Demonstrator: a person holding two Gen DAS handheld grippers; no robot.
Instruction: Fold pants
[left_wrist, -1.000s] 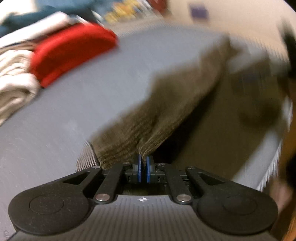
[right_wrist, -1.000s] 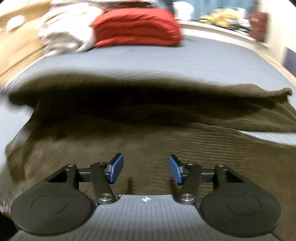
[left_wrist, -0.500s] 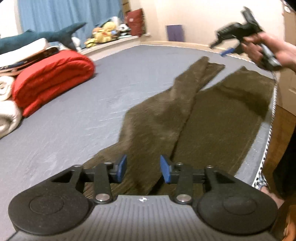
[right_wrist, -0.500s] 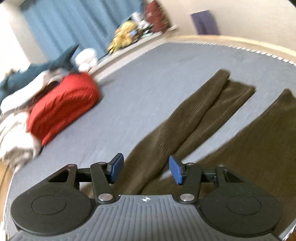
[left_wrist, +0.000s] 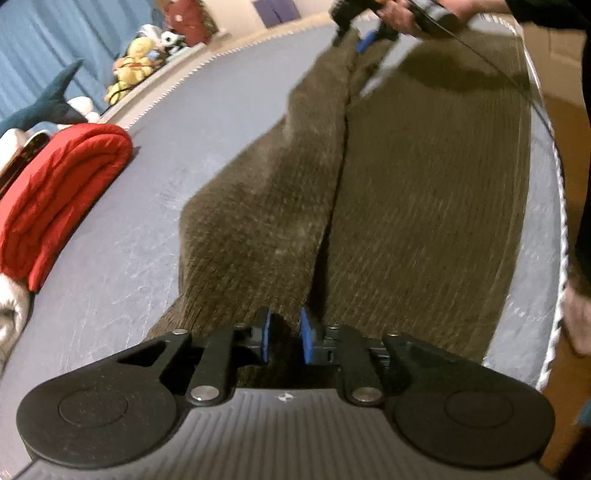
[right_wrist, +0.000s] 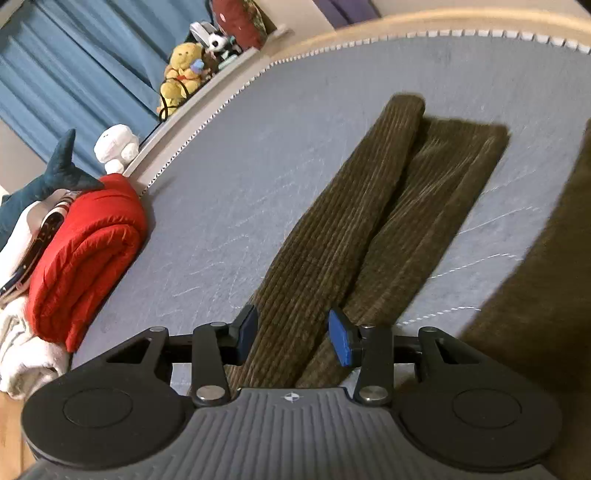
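Observation:
Brown corduroy pants (left_wrist: 424, 192) lie spread lengthwise on the grey bed (left_wrist: 122, 266). My left gripper (left_wrist: 284, 339) hovers low over their near end, jaws closing with a narrow gap; a ridge of the cloth sits between the blue pads (left_wrist: 306, 339), which do not visibly press on it. At the far end a hand holds my right gripper (left_wrist: 351, 37) just above the leg ends. In the right wrist view the right gripper (right_wrist: 291, 332) is open and closing, straddling a folded-over pant leg (right_wrist: 347, 229) without touching it.
A folded red blanket (right_wrist: 88, 258) and white towels (right_wrist: 22, 354) lie at the bed's left. Plush toys (right_wrist: 181, 77) and a shark toy (right_wrist: 48, 181) line the ledge under blue curtains. The bed edge (left_wrist: 557, 258) and wooden floor run along the right.
The left gripper let go of the lifted pants, which now lie flat, and its jaws have narrowed again. The right gripper swung across the bed to the leg ends, rolling as it went.

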